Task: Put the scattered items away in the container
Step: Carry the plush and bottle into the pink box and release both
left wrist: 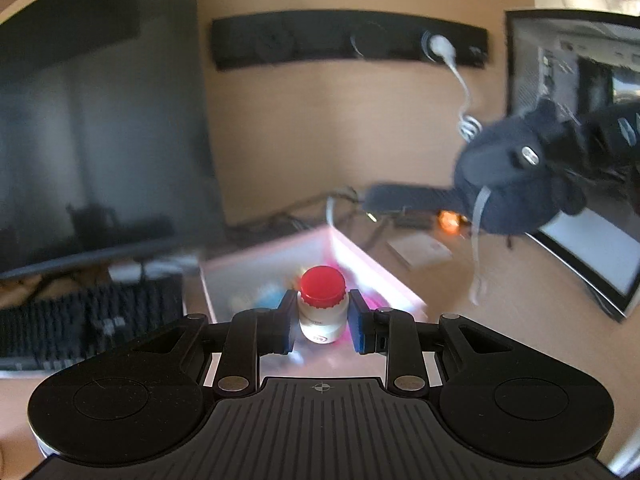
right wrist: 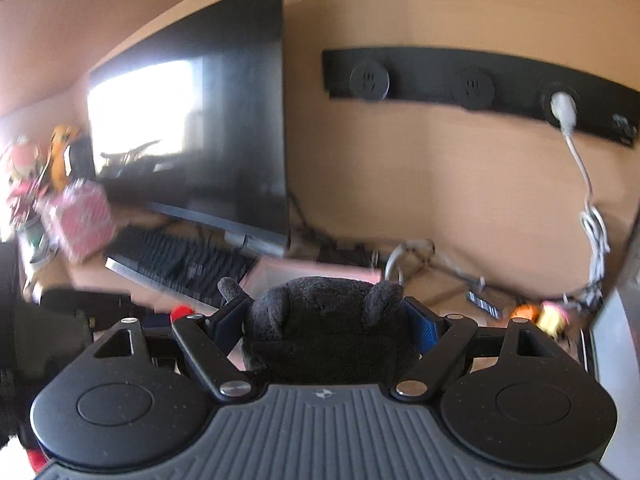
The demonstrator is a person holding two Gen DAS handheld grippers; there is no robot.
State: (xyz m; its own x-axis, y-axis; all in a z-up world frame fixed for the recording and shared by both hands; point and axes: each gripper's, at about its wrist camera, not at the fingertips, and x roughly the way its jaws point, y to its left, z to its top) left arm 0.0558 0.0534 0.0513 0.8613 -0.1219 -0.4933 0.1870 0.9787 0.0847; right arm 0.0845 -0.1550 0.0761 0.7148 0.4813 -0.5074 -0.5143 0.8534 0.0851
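In the left wrist view, the left tool (left wrist: pixel 319 320) is clenched on a small white plastic bottle with a red screw cap (left wrist: pixel 322 306), its blue pads pressing the bottle's sides; the bottle stands upright between them, above a translucent pink-rimmed plastic container (left wrist: pixel 360 256) that rests on the wooden table (left wrist: pixel 500 312). A black keyboard (left wrist: pixel 92 320) lies left of the container under a dark flat monitor (left wrist: pixel 100 120). To the right, a dark fuzzy plush toy (left wrist: pixel 508 172) hangs in the air, well above the table. In the right wrist view, the right tool (right wrist: pixel 326 320) grasps that plush toy (right wrist: pixel 328 320) with its jaws spread wide around the soft body, the toy's ears pointing up. Beyond it the container's pink rim (right wrist: pixel 316 270) shows, beside the keyboard (right wrist: pixel 180 264) and monitor (right wrist: pixel 208 120).
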